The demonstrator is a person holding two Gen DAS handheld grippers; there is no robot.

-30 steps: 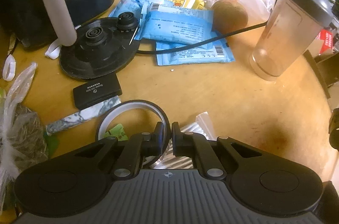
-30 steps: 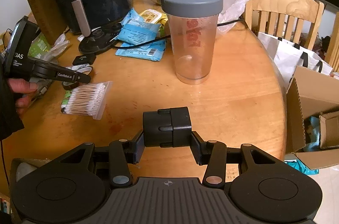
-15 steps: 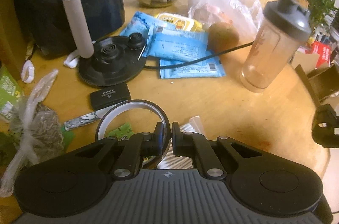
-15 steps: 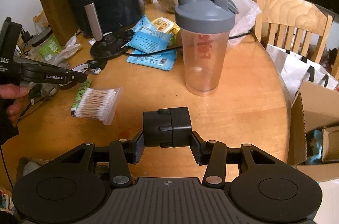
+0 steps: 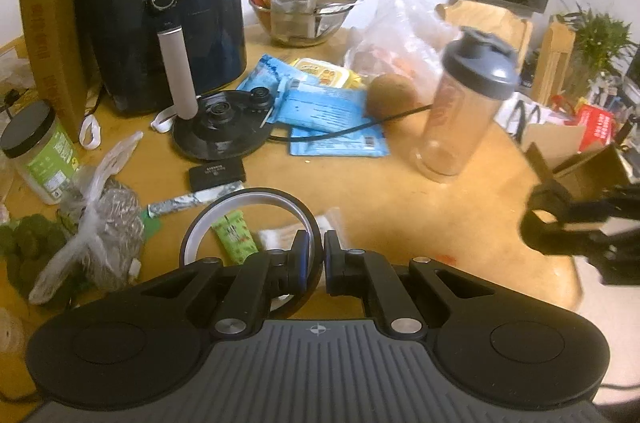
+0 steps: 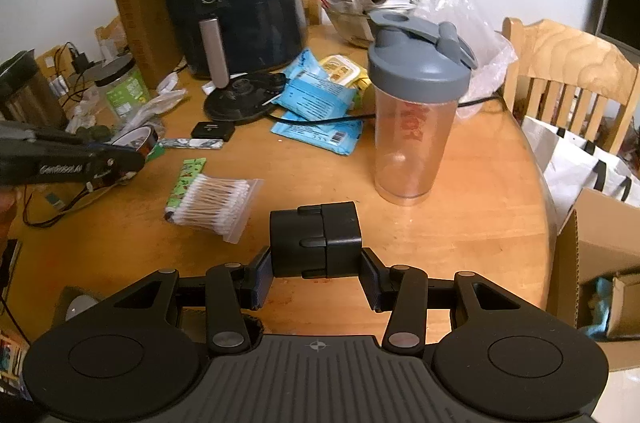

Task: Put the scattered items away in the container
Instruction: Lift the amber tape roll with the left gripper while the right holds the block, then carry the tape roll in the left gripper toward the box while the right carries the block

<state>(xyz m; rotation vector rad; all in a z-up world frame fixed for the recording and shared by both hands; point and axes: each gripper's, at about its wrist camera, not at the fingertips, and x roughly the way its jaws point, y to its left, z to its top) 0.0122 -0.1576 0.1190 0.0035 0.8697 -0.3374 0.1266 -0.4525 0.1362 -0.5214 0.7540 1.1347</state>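
Both grippers carried loads: the left gripper [image 5: 316, 255] pinched a tape roll's [image 5: 248, 223] rim, the right gripper [image 6: 316, 277] clamped a black adapter [image 6: 315, 240]. Lifted above the table's [image 6: 460, 223] near edge, both seemed bound for the cardboard box [image 6: 600, 243] past its right edge.

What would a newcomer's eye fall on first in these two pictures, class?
Probably the black block shut between the right gripper fingers, low in the middle of the right wrist view. Beyond it, the grey-lidded shaker bottle stands upright on the round wooden table, and the black air fryer looms at the back. The left gripper pinches a tape roll.
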